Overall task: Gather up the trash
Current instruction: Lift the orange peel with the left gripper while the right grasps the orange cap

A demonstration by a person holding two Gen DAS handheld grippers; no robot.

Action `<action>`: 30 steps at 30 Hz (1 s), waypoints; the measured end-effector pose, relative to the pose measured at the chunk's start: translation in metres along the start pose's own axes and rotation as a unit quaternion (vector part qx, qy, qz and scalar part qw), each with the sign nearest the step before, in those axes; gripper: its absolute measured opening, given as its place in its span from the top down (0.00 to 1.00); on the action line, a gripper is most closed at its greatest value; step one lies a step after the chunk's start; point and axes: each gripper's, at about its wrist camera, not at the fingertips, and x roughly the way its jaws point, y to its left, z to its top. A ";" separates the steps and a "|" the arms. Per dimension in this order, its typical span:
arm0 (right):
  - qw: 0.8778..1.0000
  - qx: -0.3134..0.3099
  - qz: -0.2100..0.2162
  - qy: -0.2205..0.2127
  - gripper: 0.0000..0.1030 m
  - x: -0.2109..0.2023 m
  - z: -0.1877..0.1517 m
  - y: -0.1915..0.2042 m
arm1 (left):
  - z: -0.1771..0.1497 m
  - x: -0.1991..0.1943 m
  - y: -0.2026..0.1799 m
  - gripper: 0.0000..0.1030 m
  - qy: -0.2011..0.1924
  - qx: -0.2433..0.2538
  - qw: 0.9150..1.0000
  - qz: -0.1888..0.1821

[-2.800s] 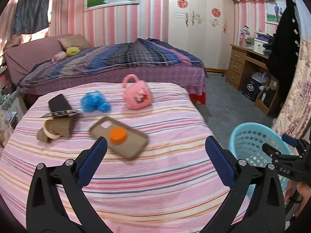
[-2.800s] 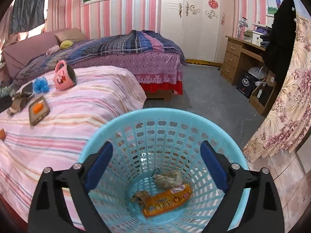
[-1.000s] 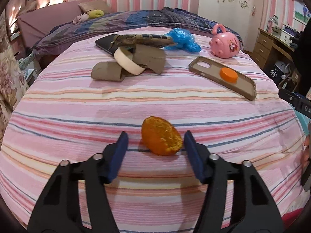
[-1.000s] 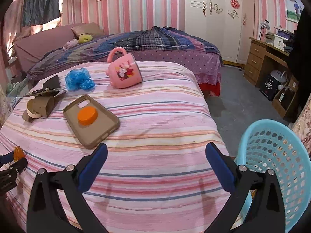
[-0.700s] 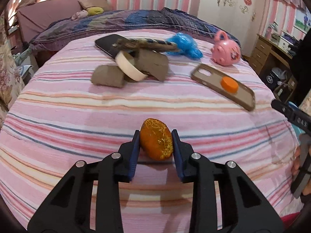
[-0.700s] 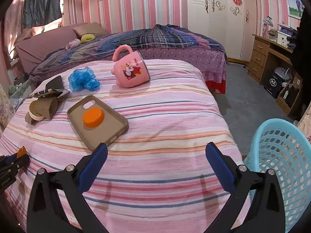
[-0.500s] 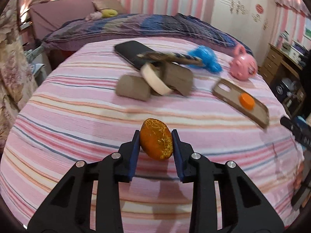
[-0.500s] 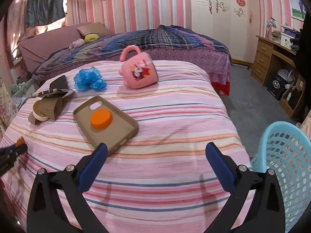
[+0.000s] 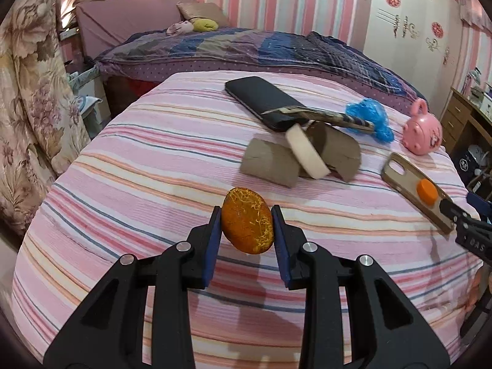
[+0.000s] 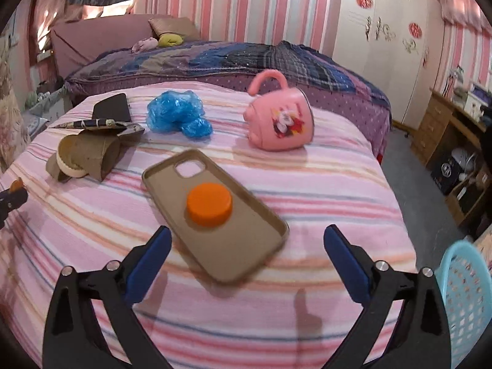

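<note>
The left gripper (image 9: pixel 247 226) has its jaws clamped on an orange peel (image 9: pixel 247 220), which sits pinched between the two blue pads and clear of the striped bedspread (image 9: pixel 147 166) below. Ahead of it on the bed lie two cardboard tubes (image 9: pixel 270 167) with a roll of tape (image 9: pixel 307 153) leaning between them, a black phone (image 9: pixel 259 101) with a crumpled wrapper (image 9: pixel 323 116) across its near end, and a blue plastic bag (image 9: pixel 370 113) beyond that.

The right gripper (image 10: pixel 244 256) hangs over the near end of a tan phone case (image 10: pixel 227 236), its jaws wide and closing, with nothing pressed between the pads; the case's corner lies between them. An orange bottle cap (image 10: pixel 209 204) rests inside the case. Further back a pink mug (image 10: pixel 281 121) lies on its side, handle up, printed with a cartoon mouse; I can make out no words on it. The light blue basket (image 10: pixel 464 283) stands on the floor by the bed's right edge, at the lower right of the right wrist view.

The only lettering I can read is on the other gripper's arm at the right edge of the left wrist view: it looks like "DAS", partly cut off. The wardrobe (image 10: pixel 384 30) carries round red decals, too small to read.
</note>
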 end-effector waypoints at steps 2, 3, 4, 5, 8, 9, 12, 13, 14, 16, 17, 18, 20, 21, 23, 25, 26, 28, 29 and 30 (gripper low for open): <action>1.000 0.004 0.007 0.007 0.29 0.006 0.003 0.000 | 0.001 0.001 0.005 0.70 0.004 -0.011 1.000 -0.003; 1.000 0.009 0.015 0.012 0.31 0.010 0.005 -0.001 | 0.000 0.001 0.006 0.70 0.005 -0.014 1.000 -0.006; 1.000 0.009 0.015 0.012 0.33 0.010 0.005 -0.001 | 0.000 0.001 0.006 0.70 0.006 -0.016 1.000 -0.008; 1.000 0.014 0.021 0.015 0.36 0.013 0.007 -0.001 | 0.000 0.002 0.006 0.70 0.006 -0.016 1.000 -0.007; 0.999 0.016 0.026 0.012 0.37 0.016 0.010 0.001 | -0.001 0.003 0.003 0.70 0.008 -0.014 1.000 -0.005; 0.999 0.014 0.026 0.012 0.37 0.018 0.011 0.003 | -0.001 0.003 0.001 0.70 0.009 -0.014 1.000 -0.006; 0.999 0.004 0.032 0.028 0.46 0.027 0.012 0.010 | -0.002 0.004 -0.004 0.70 0.010 -0.007 1.000 -0.007; 0.999 -0.003 0.035 0.037 0.54 0.030 0.012 0.013 | -0.002 0.004 -0.005 0.70 0.010 -0.004 1.000 -0.006; 0.999 -0.008 0.035 0.038 0.59 0.029 0.014 0.014 | -0.002 0.004 -0.006 0.70 0.010 -0.002 1.000 -0.006; 0.999 -0.011 0.033 0.030 0.62 0.026 0.013 0.015 | -0.003 0.004 -0.007 0.70 0.009 -0.001 1.000 -0.007; 0.999 -0.013 0.036 0.024 0.62 0.024 0.012 0.015 | -0.003 0.003 -0.008 0.70 0.009 -0.002 1.000 -0.008; 0.999 -0.014 0.036 0.022 0.62 0.023 0.011 0.015 | -0.003 0.003 -0.008 0.70 0.009 -0.003 1.000 -0.009; 0.999 -0.022 0.028 0.008 0.62 0.016 0.009 0.016 | -0.003 0.001 -0.011 0.70 0.008 -0.006 1.000 -0.012; 0.999 -0.025 0.025 0.003 0.62 0.013 0.009 0.016 | -0.004 -0.001 -0.013 0.70 0.007 -0.006 1.000 -0.014; 0.999 -0.029 0.025 -0.007 0.62 0.004 0.006 0.015 | -0.004 -0.003 -0.017 0.70 0.005 -0.003 1.000 -0.017; 0.999 -0.030 0.027 -0.011 0.62 -0.003 0.004 0.012 | -0.006 -0.005 -0.024 0.70 0.004 0.002 1.000 -0.022; 0.999 -0.033 0.027 -0.014 0.62 -0.008 0.003 0.009 | -0.007 -0.006 -0.026 0.70 0.004 0.004 1.000 -0.023; 0.999 -0.034 0.025 -0.016 0.62 -0.016 -0.001 0.005 | -0.009 -0.009 -0.034 0.70 0.003 0.013 1.000 -0.026; 0.999 -0.033 0.026 -0.017 0.62 -0.022 -0.004 0.000 | -0.010 -0.010 -0.038 0.70 0.001 0.018 0.999 -0.028; 0.999 -0.031 0.027 -0.018 0.62 -0.025 -0.005 -0.003 | -0.011 -0.011 -0.041 0.70 0.000 0.020 0.999 -0.029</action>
